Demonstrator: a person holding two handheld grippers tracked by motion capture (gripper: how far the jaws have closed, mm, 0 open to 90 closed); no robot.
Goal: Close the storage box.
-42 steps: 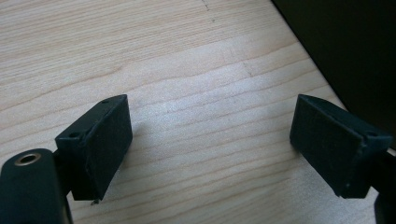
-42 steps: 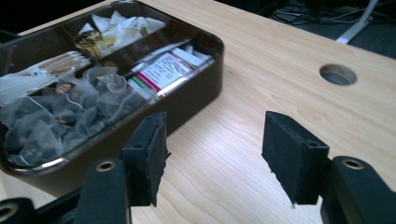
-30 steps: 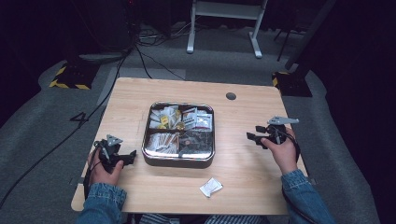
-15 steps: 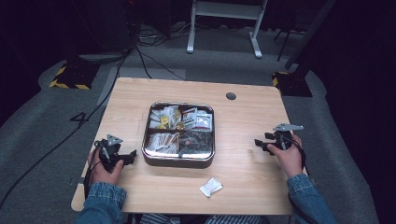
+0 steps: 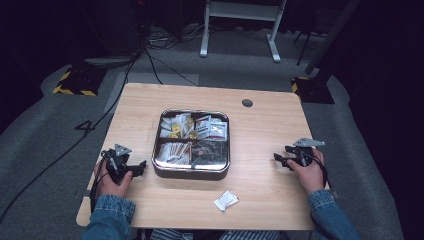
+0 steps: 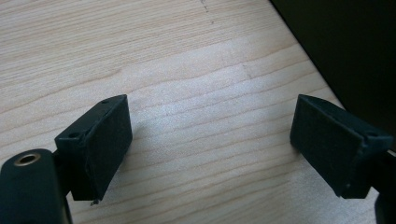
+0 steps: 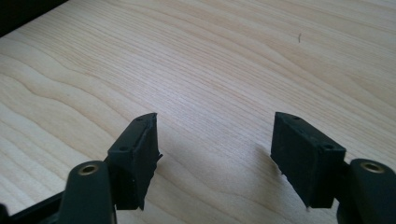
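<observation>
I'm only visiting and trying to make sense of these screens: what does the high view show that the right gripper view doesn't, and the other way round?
High view alone: the metal tray of packets in four compartments, a loose white packet near the table's front edge, both hands, and the left gripper beside the tray.

Right gripper view alone: a close look at the two black pads, standing apart with nothing but bare wood between them. The jaws have just been opening.

Both share: the wooden table and the right gripper.
</observation>
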